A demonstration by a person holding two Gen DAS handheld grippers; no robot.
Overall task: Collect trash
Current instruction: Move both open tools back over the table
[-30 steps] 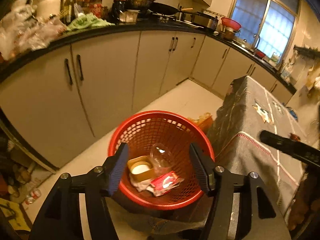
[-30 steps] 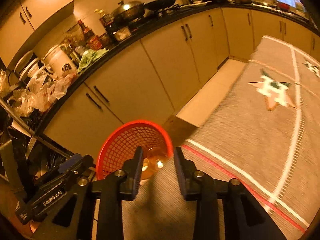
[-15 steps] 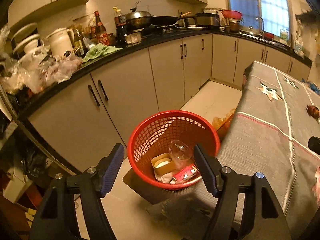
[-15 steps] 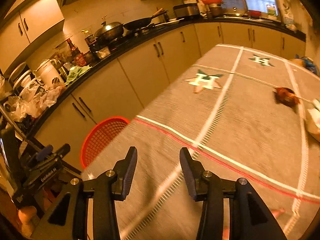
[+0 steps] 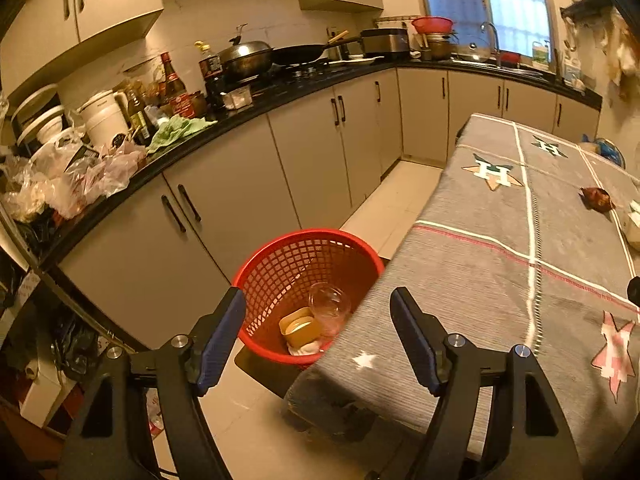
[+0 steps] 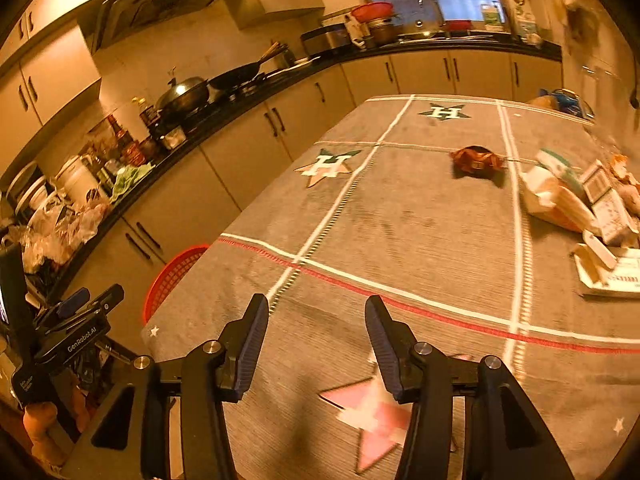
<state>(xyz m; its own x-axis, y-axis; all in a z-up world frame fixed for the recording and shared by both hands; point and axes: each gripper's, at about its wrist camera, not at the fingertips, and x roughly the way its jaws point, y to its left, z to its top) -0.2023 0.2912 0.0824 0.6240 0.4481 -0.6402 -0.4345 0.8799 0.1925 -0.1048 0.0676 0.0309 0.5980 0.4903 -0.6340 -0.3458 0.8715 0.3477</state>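
Observation:
A red mesh basket (image 5: 280,268) stands on the floor beside the table's near corner; in it lie a clear plastic cup (image 5: 329,307), a tan tub (image 5: 300,328) and white paper. My left gripper (image 5: 318,320) hangs above and short of the basket, its jaws opening with nothing between them. My right gripper (image 6: 316,334) hovers over the grey tablecloth (image 6: 400,232), its jaws also opening and empty. A crumpled brown wrapper (image 6: 476,160) lies mid-table, well ahead of it. White cartons and paper scraps (image 6: 560,200) are piled at the right edge. The basket's rim (image 6: 176,268) peeks out past the table's left edge.
A black countertop (image 5: 256,108) crowded with bottles, pots and plastic bags runs along beige cabinets (image 5: 224,208) on the left and far side. A narrow tiled floor strip (image 5: 384,208) separates cabinets and table. The other hand-held gripper (image 6: 72,332) shows at the right wrist view's lower left.
Both grippers have pulled away from the basket and swung right toward the table. The right one, earlier over the basket with the clear cup beneath it, now faces the tabletop. Both jaws have widened.

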